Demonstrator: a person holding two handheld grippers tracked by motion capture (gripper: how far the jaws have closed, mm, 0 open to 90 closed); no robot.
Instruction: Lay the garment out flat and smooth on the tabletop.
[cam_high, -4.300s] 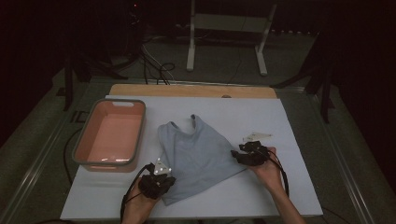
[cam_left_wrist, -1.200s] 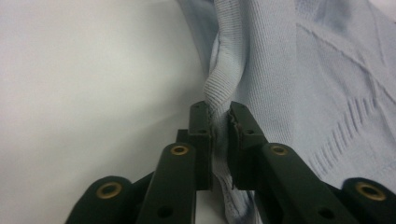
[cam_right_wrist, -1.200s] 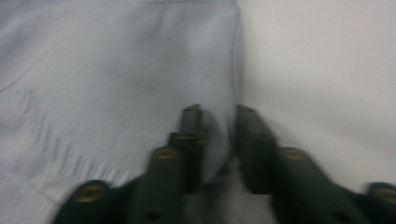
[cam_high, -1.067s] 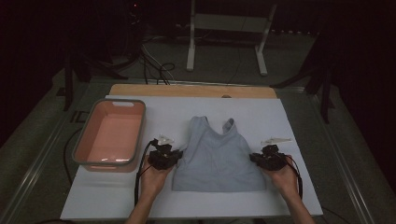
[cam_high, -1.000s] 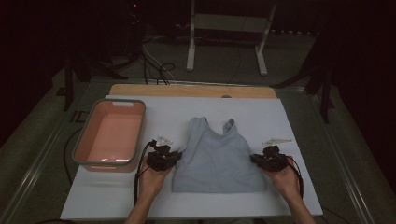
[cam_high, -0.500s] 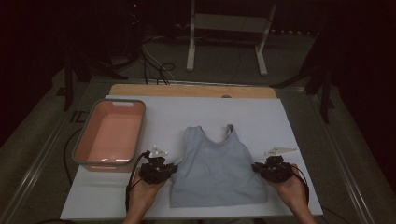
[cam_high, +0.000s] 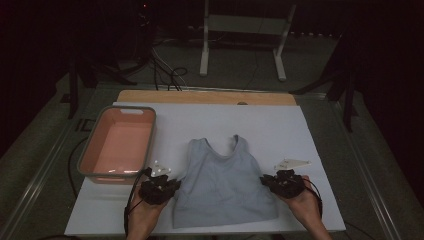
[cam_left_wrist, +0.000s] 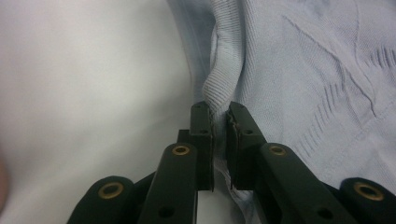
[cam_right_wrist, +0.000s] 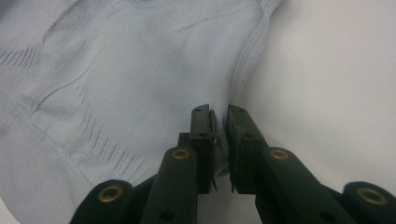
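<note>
Tank top (cam_high: 222, 187), pale blue: flat at lower centre of table (cam_high: 280, 125), straps toward frame top, hem toward bottom. Left gripper (cam_high: 165, 186) and right gripper (cam_high: 274, 181) pinch its side edges.

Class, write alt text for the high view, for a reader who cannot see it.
A pale blue tank top lies flat on a white table, a person's left gripper and right gripper pinching its side edges. An empty pink tub sits to its left.
</note>
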